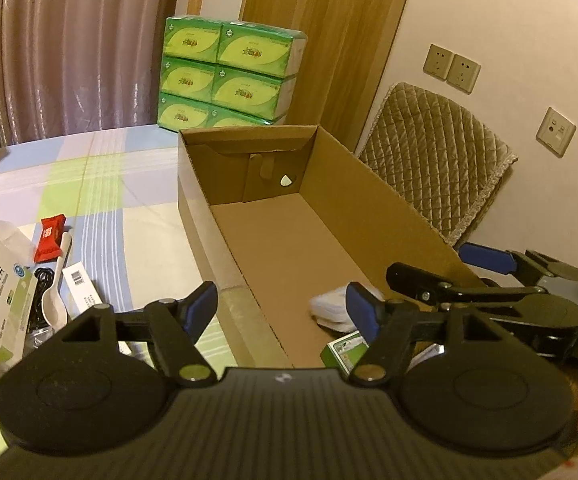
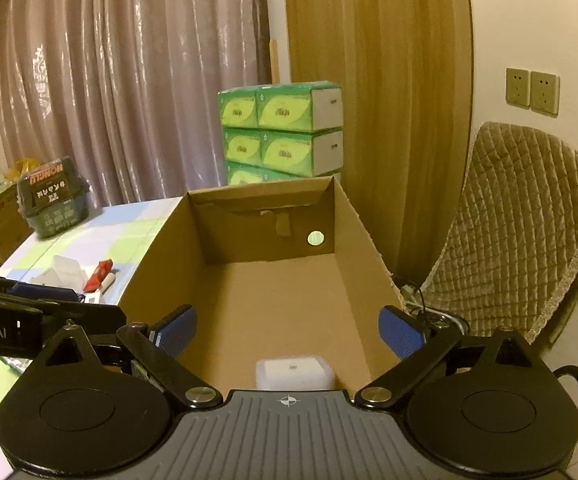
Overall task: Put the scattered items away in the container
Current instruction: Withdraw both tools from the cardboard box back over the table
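Right wrist view: right gripper (image 2: 289, 332) gapes empty above the cardboard box (image 2: 353, 216), apparently letting a white block (image 2: 293, 372) drop in; left gripper (image 1: 285, 308) also released

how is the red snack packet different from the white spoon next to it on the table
The red snack packet is a short, flat, rectangular wrapper with white print; the white spoon is long, slim and plain, with a rounded bowl at its near end. The packet lies farther from the camera, and the spoon reaches closer. Both lie on the checked tablecloth, outside the cardboard box.
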